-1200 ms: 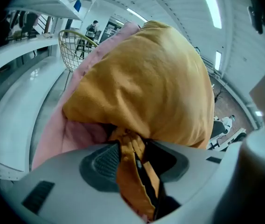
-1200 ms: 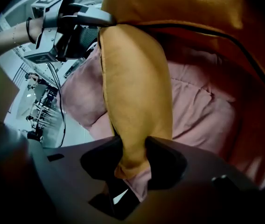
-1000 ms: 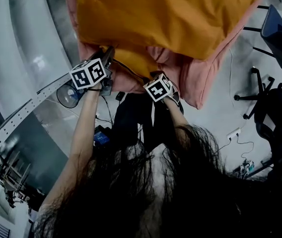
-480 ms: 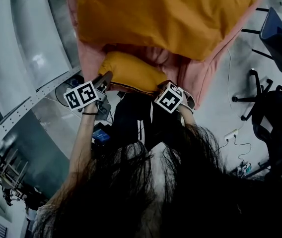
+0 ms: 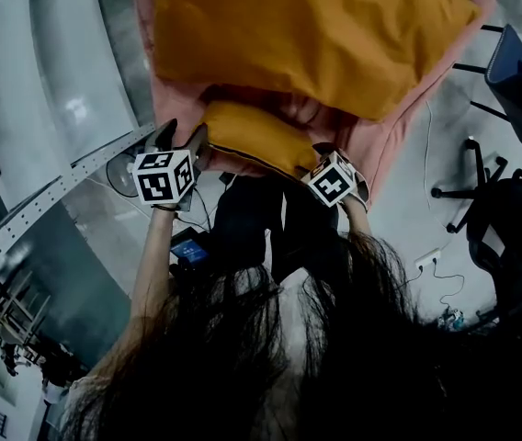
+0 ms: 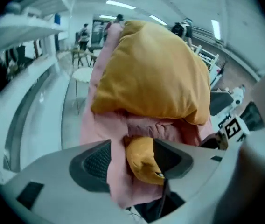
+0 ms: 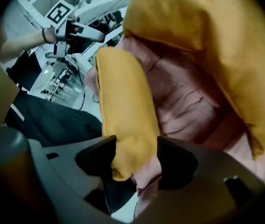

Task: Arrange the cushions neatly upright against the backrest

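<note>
- The small cushion [image 5: 252,138] lies at the centre of the head view, on the near edge of the pink seat [image 5: 376,150]. It sits just below the big cushion [image 5: 316,35], which fills the top of the frame.
- Left gripper [image 6: 132,161]: its jaws are opening and have let go. One end of the small cushion and a fold of pink cover sit loosely between them.
- Right gripper [image 7: 135,161]: its jaws are opening too, released, with the cushion's other end between them at lower centre.
- Both cushions look soft, plump and light, and their cloth creases easily. Held by one corner, the small one would likely sag and twist.
- It is probably best taken at both ends with a deep bite into the filling, keeping clear of the pink cover.
- The small cushion looks to lie flat, not yet upright.
</note>
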Available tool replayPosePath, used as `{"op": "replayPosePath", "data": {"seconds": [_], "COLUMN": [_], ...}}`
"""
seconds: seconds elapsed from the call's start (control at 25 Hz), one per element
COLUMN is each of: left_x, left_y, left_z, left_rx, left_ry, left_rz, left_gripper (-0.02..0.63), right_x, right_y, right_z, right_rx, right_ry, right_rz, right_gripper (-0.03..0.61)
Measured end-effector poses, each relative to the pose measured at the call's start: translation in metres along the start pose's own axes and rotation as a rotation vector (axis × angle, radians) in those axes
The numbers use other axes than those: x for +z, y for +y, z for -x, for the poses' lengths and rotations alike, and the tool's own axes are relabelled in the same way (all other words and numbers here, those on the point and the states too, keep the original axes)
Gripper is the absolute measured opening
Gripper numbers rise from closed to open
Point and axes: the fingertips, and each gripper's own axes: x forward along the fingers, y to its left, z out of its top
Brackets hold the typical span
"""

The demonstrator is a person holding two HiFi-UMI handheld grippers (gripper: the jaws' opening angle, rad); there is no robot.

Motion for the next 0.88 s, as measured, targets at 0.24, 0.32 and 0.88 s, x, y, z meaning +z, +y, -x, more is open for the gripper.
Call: {"op": "replayPosePath", "data": {"seconds": [0.24, 0.32, 0.88], "left_x": [0.071, 0.083, 0.110], "left_y": [0.045, 0.057, 0.043], "left_z": [-0.001, -0.011, -0.059], "left_rx": [0.068, 0.061, -0.008], "left_ry": [-0.114, -0.095, 0.051], "left_rz": [-0.256, -0.282, -0.521], "left_gripper": [0.276, 0.276, 0.248], "right_x": [0.013, 0.007, -0.008], "right_y": [-0.089, -0.120, -0.176], "right_z": [0.084, 0.109, 0.133], "right_rx": [-0.298, -0.417, -0.553], "right_ry": [-0.266, -0.297, -0.274], "right_rz": [-0.236, -0.278, -0.445], "right_gripper": [0.262, 0.262, 0.262]}}
